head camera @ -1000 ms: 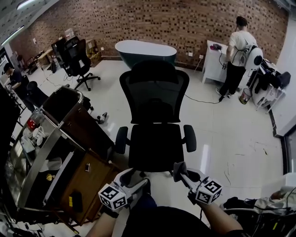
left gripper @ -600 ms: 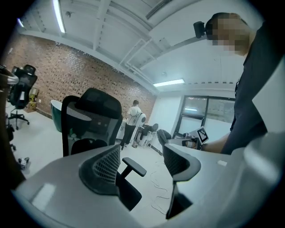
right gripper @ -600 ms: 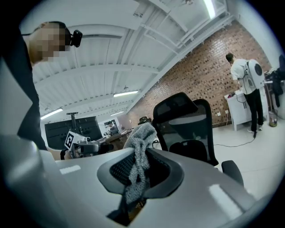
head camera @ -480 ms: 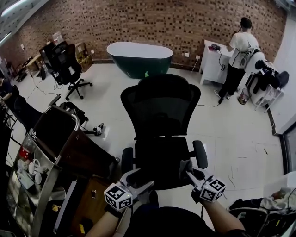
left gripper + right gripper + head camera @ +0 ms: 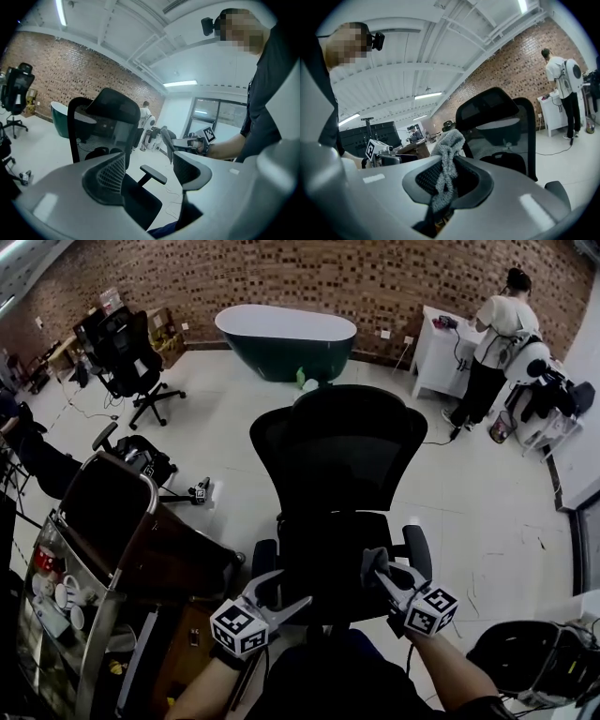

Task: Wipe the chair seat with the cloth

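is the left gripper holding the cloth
No, the left gripper has its jaws apart with nothing between them; the cloth is clamped in the right gripper.

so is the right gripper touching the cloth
Touching. In the right gripper view the right gripper has its jaws shut on the cloth.

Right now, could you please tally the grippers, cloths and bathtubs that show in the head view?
Grippers: 2 (left gripper, right gripper)
Cloths: 1 (grey cloth, held in the right gripper)
Bathtubs: 1 (dark green bathtub)
Total: 4
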The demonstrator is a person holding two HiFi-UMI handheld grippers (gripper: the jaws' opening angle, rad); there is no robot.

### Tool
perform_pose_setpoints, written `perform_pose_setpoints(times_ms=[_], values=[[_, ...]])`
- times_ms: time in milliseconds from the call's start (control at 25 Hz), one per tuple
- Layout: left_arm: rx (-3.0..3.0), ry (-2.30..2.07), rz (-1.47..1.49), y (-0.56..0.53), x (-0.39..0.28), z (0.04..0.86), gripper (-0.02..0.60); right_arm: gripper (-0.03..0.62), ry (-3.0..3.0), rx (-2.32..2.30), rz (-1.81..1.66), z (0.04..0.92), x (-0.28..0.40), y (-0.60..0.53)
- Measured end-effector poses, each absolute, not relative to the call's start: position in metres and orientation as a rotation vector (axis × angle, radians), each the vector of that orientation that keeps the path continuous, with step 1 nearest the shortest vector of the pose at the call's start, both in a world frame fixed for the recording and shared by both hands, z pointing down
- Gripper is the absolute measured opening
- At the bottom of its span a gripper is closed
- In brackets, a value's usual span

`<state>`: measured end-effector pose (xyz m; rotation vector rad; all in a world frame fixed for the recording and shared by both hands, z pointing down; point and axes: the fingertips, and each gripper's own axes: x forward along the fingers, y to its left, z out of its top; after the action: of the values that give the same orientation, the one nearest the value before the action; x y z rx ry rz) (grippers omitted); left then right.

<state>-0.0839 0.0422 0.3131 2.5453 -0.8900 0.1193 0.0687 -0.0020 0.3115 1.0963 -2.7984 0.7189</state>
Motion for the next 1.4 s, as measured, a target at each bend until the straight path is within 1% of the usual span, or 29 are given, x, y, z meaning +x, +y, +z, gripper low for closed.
perform_pose_setpoints(times_ms=[200,440,720,840,1120,1240,1400], values=[[2.482,-0.919,0.157,0.02,-0.094,0.342,0.35,0.046,-2.735,0.985,0.741,0.356,0.047,-0.029],[2.383,-0.963,0.236,-0.011,-0.104,0.405,0.354,0.046,-2.649,0.782,0.733,0.434,0.004,-0.069],[2.291,-1.011,0.252,-0.055,-0.116,0.483,0.359,0.046,-2.484,0.639,0.66,0.564,-0.055,-0.128],[2.269,-1.025,0.248,-0.071,-0.122,0.515,0.359,0.045,-2.396,0.568,0.57,0.624,-0.085,-0.151],[2.191,-1.086,0.203,-0.103,-0.125,0.573,0.359,0.044,-2.251,0.416,0.448,0.744,-0.138,-0.19],[2.174,-1.11,0.185,-0.11,-0.122,0.592,0.359,0.044,-2.2,0.37,0.362,0.789,-0.15,-0.202],[2.208,-1.09,0.182,-0.111,-0.114,0.585,0.359,0.044,-2.185,0.322,0.281,0.82,-0.171,-0.204]])
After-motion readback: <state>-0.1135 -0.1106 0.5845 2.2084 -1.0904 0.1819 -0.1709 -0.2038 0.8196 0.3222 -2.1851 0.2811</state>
